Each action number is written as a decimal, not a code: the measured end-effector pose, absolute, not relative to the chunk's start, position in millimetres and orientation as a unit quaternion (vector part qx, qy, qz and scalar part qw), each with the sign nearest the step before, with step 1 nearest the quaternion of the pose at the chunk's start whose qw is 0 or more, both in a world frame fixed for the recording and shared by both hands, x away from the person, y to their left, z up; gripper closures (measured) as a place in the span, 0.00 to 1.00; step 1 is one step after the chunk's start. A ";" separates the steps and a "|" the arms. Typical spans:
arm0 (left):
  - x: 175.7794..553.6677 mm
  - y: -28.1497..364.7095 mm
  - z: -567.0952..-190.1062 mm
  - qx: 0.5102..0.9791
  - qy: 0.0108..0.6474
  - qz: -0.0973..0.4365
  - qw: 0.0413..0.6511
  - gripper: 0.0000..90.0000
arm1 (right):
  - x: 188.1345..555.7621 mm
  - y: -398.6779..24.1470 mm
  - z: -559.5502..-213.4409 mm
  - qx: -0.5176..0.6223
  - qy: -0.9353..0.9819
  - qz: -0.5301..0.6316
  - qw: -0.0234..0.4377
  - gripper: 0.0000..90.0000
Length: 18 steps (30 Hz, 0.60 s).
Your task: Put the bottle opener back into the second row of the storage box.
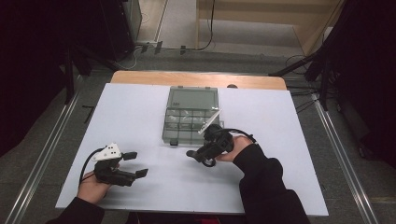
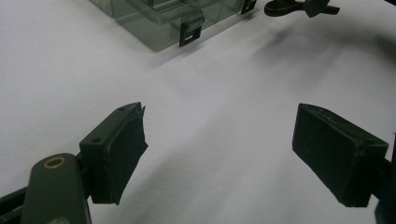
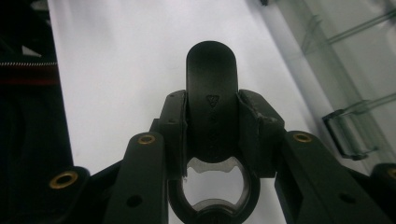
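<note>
No legible text, numbers or brand names. A small embossed triangular mark stands on the black bottle opener (image 3: 212,100); its content is unreadable.

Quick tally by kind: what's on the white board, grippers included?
Hand-held grippers: 2, left hand-held gripper open, right hand-held gripper shut on the bottle opener
Clear compartment box: 1
Black bottle opener: 1
Total: 4

White table sheet (image 1: 140,112); smoky clear-grey compartment box (image 1: 191,116); black bottle opener (image 3: 212,107); black fingers (image 2: 122,149); black sleeves (image 1: 261,177).
</note>
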<state>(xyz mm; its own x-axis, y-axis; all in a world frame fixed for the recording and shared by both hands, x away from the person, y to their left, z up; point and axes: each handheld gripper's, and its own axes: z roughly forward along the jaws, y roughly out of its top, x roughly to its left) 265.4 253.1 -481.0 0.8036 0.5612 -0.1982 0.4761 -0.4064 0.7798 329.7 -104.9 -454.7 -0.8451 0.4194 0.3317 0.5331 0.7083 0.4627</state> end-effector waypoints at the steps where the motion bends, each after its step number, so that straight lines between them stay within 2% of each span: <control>1: 265.3 253.2 -481.0 0.837 0.310 0.048 0.448 0.19 | 330.4 -106.3 -454.6 -0.263 -0.917 -0.282 0.099 0.73; 18: 265.1 251.1 -481.9 0.841 0.308 0.044 0.443 0.19 | 339.8 -118.8 -438.7 -0.297 -0.909 -0.280 0.081 0.73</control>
<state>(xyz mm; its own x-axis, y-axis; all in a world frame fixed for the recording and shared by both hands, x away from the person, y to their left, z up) 265.1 251.1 -481.9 0.8069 0.5564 -0.1983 0.4780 -0.4179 0.7726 339.8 -118.8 -438.7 -0.8098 0.4955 0.3140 0.5863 0.6664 0.4606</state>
